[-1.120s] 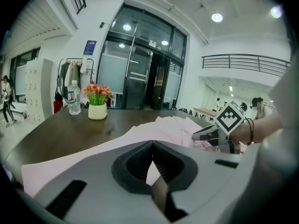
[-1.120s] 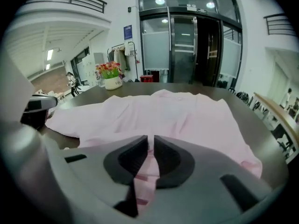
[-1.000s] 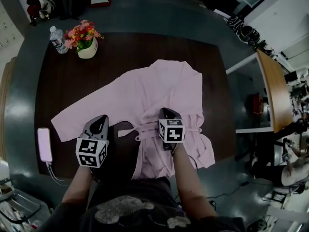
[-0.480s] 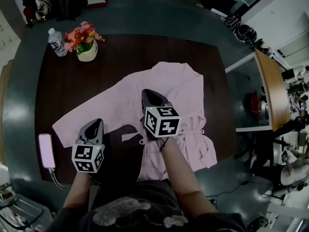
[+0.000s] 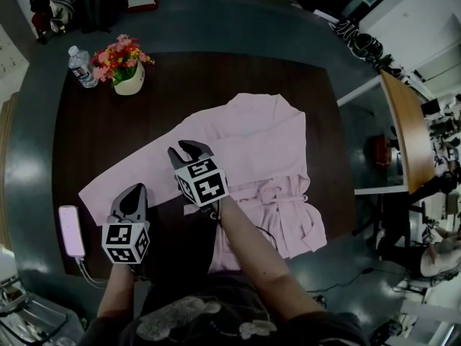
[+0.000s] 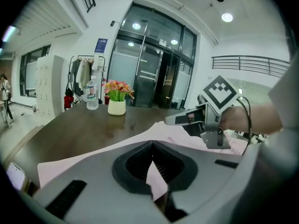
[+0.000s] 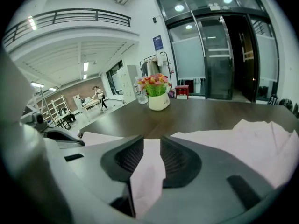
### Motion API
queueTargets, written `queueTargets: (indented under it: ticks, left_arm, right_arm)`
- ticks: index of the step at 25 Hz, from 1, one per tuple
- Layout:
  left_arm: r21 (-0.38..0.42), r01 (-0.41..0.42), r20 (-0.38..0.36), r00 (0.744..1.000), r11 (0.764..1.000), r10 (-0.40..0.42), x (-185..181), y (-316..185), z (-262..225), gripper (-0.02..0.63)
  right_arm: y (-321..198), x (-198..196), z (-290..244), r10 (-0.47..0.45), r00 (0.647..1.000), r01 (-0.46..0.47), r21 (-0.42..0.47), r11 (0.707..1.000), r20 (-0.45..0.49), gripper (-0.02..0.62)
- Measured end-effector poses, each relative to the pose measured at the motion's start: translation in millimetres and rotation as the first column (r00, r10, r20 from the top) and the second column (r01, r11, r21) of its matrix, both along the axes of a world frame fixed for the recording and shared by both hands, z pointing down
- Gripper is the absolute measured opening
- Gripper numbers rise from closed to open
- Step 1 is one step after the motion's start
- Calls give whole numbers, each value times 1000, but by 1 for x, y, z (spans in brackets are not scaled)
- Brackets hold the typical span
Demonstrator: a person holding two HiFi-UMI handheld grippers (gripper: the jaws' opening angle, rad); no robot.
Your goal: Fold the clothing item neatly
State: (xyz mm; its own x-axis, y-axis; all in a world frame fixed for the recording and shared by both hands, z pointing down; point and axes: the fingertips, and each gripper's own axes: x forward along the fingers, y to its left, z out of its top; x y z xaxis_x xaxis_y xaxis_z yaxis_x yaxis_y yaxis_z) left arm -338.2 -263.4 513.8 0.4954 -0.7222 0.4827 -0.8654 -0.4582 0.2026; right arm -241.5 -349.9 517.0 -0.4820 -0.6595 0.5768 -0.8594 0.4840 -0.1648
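A pink robe [image 5: 266,150] lies spread on the dark table [image 5: 216,71], one sleeve reaching out to the left and its belt across the middle. My left gripper [image 5: 135,193] sits at the sleeve's near edge, shut on a sliver of pink cloth [image 6: 156,181]. Further right, above the robe's left front, my right gripper [image 5: 191,148] has just been opening its jaws. They stand apart with a fold of the pink cloth [image 7: 147,176] still lying loosely between them. The left gripper view shows the right gripper [image 6: 182,120] just ahead over the fabric.
A pot of flowers [image 5: 130,71] and a water bottle [image 5: 81,62] stand at the table's far left corner. A pink phone [image 5: 70,229] on a cable lies by the near left edge. A wooden desk [image 5: 407,128] stands off to the right.
My right gripper has swung left and away from me, from the belt area to the robe's left front, and its jaws have parted. The left gripper has slid slightly left.
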Motion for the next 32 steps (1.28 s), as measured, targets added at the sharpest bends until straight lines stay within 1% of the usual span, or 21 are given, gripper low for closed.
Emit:
queueTargets:
  ticks: [2, 5, 6, 7, 8, 10, 12, 13, 14, 15, 16, 18, 22, 24, 26, 28, 32]
  left_arm:
    - [1, 1, 3, 1000, 1000, -2, -1, -1, 1, 9]
    - [2, -7, -4, 1000, 1000, 7, 3, -1, 1, 9]
    - [0, -15, -7, 1000, 1000, 15, 5, 0, 1, 9]
    - [-1, -24, -9, 1000, 1000, 24, 8, 0, 2, 9]
    - [-2, -33, -12, 999, 999, 33, 10, 1, 3, 9]
    - [-3, -45, -22, 999, 999, 45, 15, 2, 4, 9]
    - [0, -48, -38, 998, 999, 48, 18, 5, 1, 9]
    - [5, -48, -41, 998, 999, 48, 19, 7, -2, 9]
    - [12, -47, -38, 998, 999, 48, 19, 11, -4, 9]
    - [22, -45, -30, 998, 999, 46, 20, 16, -7, 9]
    - [32, -41, -19, 999, 999, 42, 20, 22, -10, 9]
    - [48, -18, 1, 1000, 999, 18, 17, 37, -14, 9]
    - [46, 86, 7, 996, 995, -86, 6, 80, -19, 9]
    - [46, 122, 38, 992, 991, -124, -2, 102, -18, 9]
    - [42, 169, 57, 984, 985, -171, -16, 121, -19, 9]
    - [40, 217, 50, 975, 975, -218, -33, 137, -23, 9]
    - [43, 270, 51, 961, 962, -272, -68, 155, -21, 9]
  right_arm:
    - [13, -4, 2, -3, 1000, 3, 1, 1000, 15, 83]
    - [33, 1, -9, 22, 996, -25, 30, 999, 87, 78]
    - [39, 9, -17, 50, 992, -56, 48, 997, 113, 49]
    - [46, 20, -24, 91, 987, -100, 70, 993, 133, -2]
    - [52, 34, -31, 141, 979, -155, 89, 984, 146, -6]
    - [64, 68, -40, 251, 954, -270, 110, 956, 163, -8]
    - [78, 100, -44, 342, 923, -363, 105, 926, 176, -8]
    - [84, 113, -43, 370, 912, -390, 94, 916, 175, -8]
    - [90, 122, -41, 383, 908, -400, 80, 913, 168, -8]
    - [96, 127, -38, 383, 910, -397, 66, 916, 160, -8]
    - [101, 128, -36, 370, 916, -382, 56, 922, 158, -8]
    - [112, 120, -37, 320, 930, -334, 54, 941, 182, -8]
    - [137, 86, -47, 166, 960, -191, 93, 977, 227, -8]
    - [152, 64, -49, 98, 964, -125, 98, 987, 247, -8]
    - [168, 37, -48, 31, 964, -56, 88, 995, 262, -8]
    - [184, 7, -45, -34, 965, 12, 83, 997, 260, -8]
    - [206, -49, -47, -134, 959, 115, 89, 989, 252, -8]
